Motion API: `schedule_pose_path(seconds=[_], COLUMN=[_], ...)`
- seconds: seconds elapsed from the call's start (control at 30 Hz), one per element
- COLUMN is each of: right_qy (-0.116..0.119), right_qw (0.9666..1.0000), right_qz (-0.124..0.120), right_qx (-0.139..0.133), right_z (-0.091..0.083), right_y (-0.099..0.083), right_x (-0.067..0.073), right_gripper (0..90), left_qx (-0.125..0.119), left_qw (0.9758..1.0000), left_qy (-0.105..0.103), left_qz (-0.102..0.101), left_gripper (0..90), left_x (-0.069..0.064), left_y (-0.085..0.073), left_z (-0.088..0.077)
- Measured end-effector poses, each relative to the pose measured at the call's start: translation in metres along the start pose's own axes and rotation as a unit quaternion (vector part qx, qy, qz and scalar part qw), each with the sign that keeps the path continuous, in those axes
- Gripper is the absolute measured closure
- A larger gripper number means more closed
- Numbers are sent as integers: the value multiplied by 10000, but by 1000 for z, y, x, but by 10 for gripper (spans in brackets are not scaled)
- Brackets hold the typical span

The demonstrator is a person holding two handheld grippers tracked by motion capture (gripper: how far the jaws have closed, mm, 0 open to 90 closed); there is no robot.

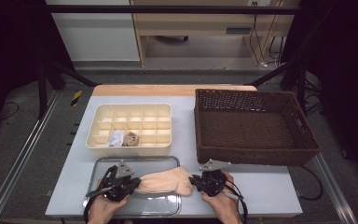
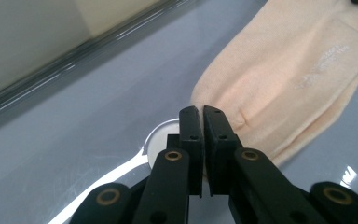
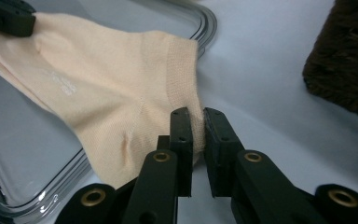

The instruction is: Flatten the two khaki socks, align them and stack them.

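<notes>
- My left gripper (image 1: 131,183) is clamped on one end of the peach sock (image 1: 165,181); in the left gripper view the jaws stand nearly together with the sock's edge (image 2: 242,122) pinched between the pads.
- My right gripper (image 1: 196,180) pinches the opposite end, the ribbed cuff; in the right gripper view a fold of cuff (image 3: 196,122) sits between the closed pads.
- The sock lies stretched between the two grips, mostly over the metal tray (image 1: 103,163), with the cuff end hanging past the tray's right rim above the table (image 1: 270,186).
- Reason for the two-end hold, as I judge it: tension keeps the fabric flat, ready for folding or rolling.
- The cream divided box (image 1: 160,108) sits just behind the tray. One front cell holds a white bundle (image 1: 116,138), the next a brownish bundle (image 1: 131,138); the other cells look empty. Likely this sock belongs there too.
- The brown wicker basket (image 1: 256,156) stands to the right, its front wall close behind my right gripper.
- Edges: the tray's raised rim runs under the sock near the cuff and could catch it if I drag low. The box's front wall is near.
- Open room: bare table to the right of the tray and in front of the basket; free space above for lifting.
</notes>
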State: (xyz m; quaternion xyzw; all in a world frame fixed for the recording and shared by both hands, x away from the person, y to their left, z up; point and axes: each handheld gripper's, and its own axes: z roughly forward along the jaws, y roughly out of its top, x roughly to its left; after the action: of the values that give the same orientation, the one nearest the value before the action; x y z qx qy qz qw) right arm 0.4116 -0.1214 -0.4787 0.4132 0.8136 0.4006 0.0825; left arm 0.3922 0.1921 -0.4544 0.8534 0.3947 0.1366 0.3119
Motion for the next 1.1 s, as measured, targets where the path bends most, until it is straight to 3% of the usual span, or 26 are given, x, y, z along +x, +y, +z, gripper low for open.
schedule_pose_path(seconds=[0.13, 0.23, 0.3, 0.33, 0.47, 0.5, 0.53, 0.67, 0.9, 0.97, 1.1], right_qy=[-68, -148, -173, -186, -95, -72, -69, -121, -216, -212, -194], right_qw=[10000, 9998, 9998, 9998, 9996, 9991, 9989, 9980, 9973, 9972, 9971], right_qz=[-59, -133, -116, -57, 110, 162, 153, 174, 242, 291, 309], right_qx=[4, 50, 23, -16, -246, -382, -431, -599, -653, -652, -667], right_z=[-2, 2, 3, 1, -6, -11, -13, -24, -32, -33, -32], right_y=[0, 0, -1, 0, 0, 1, 1, -1, -8, -8, -9], right_x=[-1, -1, -1, -2, -5, -6, -7, -10, -16, -16, -15], right_gripper=[828, 819, 783, 725, 687, 663, 644, 610, 592, 586, 579], left_qx=[-10, -73, -182, -233, -621, -876, -974, -1149, -1216, -1174, -1100], left_qw=[9998, 9998, 9997, 9996, 9979, 9959, 9950, 9931, 9925, 9930, 9938], left_qy=[110, 110, 116, 133, 56, -58, -79, -123, -108, -81, -172], left_qz=[147, 130, 81, 30, -148, -200, -202, -182, -119, -25, -22], left_gripper=[866, 850, 823, 744, 696, 675, 675, 685, 758, 785, 825], left_x=[-8, -8, -8, -6, 0, 1, 1, -5, -18, -26, -33], left_y=[-1, 1, 1, 2, 6, 9, 11, 20, 35, 39, 42], left_z=[2, 3, 2, 1, -9, -14, -16, -16, -10, -3, 5])
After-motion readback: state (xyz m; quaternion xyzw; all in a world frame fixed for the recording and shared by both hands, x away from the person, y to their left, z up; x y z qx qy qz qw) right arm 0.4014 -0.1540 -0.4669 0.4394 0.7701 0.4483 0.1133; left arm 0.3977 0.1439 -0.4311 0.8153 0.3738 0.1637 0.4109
